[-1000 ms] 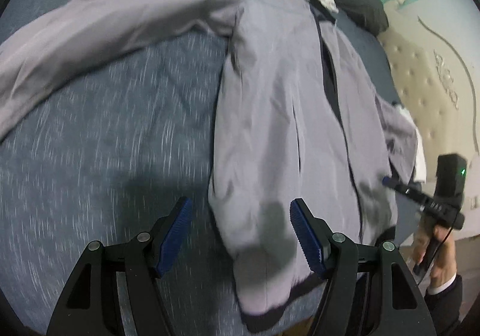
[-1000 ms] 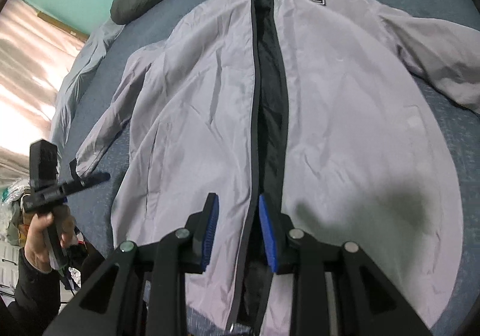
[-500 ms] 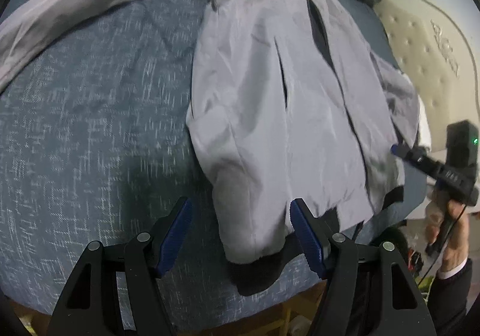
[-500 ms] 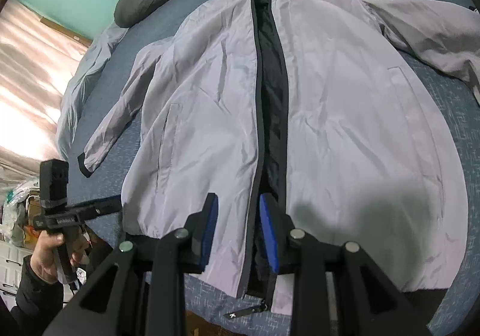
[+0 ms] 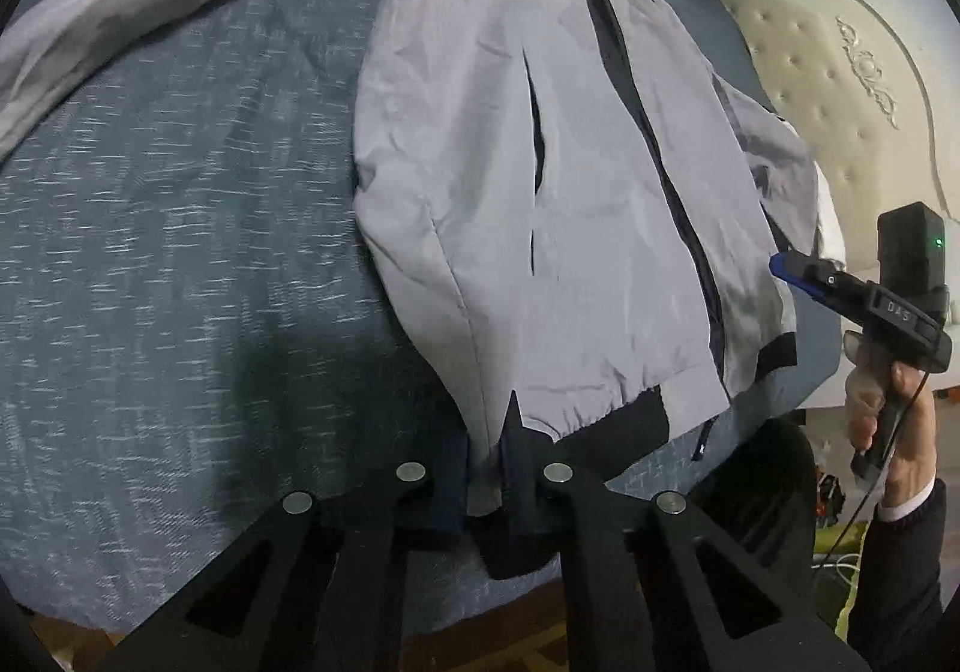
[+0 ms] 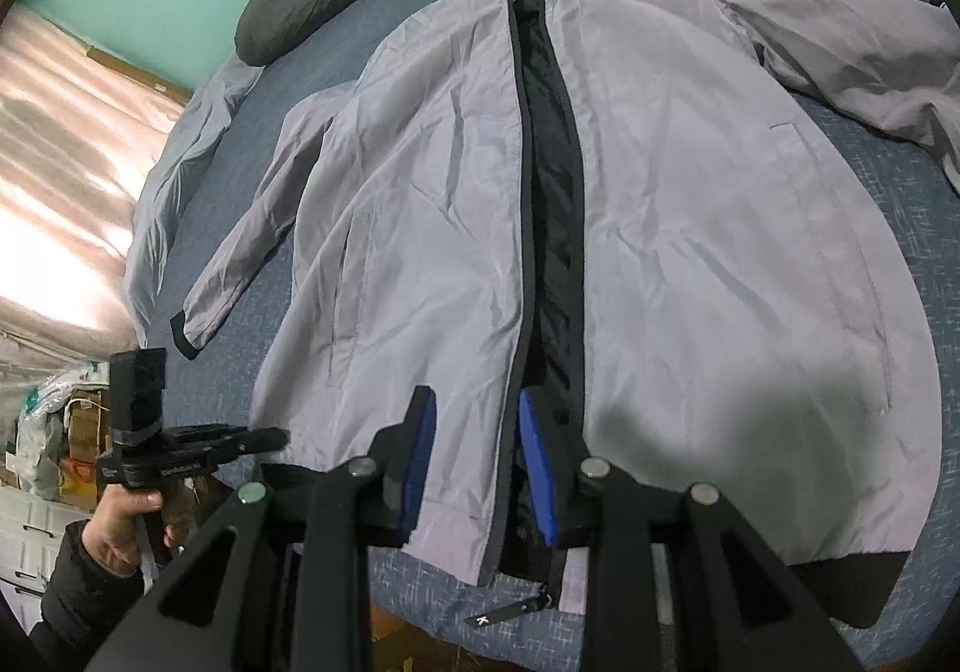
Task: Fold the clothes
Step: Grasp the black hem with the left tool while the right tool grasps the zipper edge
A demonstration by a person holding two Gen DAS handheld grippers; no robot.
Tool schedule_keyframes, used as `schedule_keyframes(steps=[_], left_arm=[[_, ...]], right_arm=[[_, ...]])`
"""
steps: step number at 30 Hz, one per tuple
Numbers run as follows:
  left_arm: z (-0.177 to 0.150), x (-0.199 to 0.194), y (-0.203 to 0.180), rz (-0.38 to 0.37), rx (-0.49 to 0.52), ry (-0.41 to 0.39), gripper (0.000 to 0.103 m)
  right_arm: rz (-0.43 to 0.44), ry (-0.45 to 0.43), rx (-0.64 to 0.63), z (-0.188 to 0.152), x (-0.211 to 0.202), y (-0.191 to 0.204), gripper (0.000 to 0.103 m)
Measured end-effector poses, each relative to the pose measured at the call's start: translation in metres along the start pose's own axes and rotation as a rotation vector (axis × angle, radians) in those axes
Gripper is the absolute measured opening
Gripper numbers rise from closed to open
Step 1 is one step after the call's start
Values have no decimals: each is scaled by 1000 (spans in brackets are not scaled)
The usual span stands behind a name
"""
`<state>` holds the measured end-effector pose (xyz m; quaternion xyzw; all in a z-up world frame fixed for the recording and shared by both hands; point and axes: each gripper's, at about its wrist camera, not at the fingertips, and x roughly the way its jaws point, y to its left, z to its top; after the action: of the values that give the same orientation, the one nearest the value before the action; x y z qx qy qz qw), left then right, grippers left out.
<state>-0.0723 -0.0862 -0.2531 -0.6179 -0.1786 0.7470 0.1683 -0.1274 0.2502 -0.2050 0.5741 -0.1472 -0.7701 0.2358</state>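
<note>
Grey jacket (image 6: 690,228) spread front-up and unzipped on a blue bedspread (image 5: 168,264), its black lining showing down the middle and its dark hem band nearest both claws.

Left claw (image 5: 483,483): jaws closing, with the hem corner of the jacket's side panel pinched between them; the cloth rises in a small peak directly ahead of the pads. The long sleeve on this side lies stretched away to the far left of the claw.

Right claw (image 6: 474,468): jaws part-way apart, straddling the zip edge of one front panel just above the hem. Whether the blue pads (image 6: 537,468) press the cloth cannot be told. The zip pull (image 6: 510,612) hangs free below the claw.

Step in hand, as judged: securing the bottom hem at two points before the first fold. The next move calls for a firm hold on both corners, then an even lift, carrying the hem up toward the collar or one panel across the other, with the outflung sleeves brought in first or soon after. A loose right hold would let the slippery cloth slide out.
</note>
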Motion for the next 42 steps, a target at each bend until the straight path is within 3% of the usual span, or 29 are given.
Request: schedule_keyframes(steps=[21,22,23,25,32,39,42], left_arm=[[-4,6,29,64,-83,20,8],[-4,5,29,66,-91,18,9],[-6,3,30,58,-106,14,10],[-8,-2,34,42,-148,7,15],[-5,-32,22,124,-85,-81,18],[-1,-43,23,110,-87,-114,18],[1,-43,21,100,-84,-116,19]], right_arm=[[-35,62,-21,-5,6,-3,30],[-44,72,-13,-6,7,-6,37],[-53,83,-5,-7,8,-9,52],[-74,99,-1,-9,12,-14,58],[-162,133,-26,-14,28,-16,58],[-250,192,-31,-19,56,-20,58],[-294,202,-81,-23,63,-17,43]])
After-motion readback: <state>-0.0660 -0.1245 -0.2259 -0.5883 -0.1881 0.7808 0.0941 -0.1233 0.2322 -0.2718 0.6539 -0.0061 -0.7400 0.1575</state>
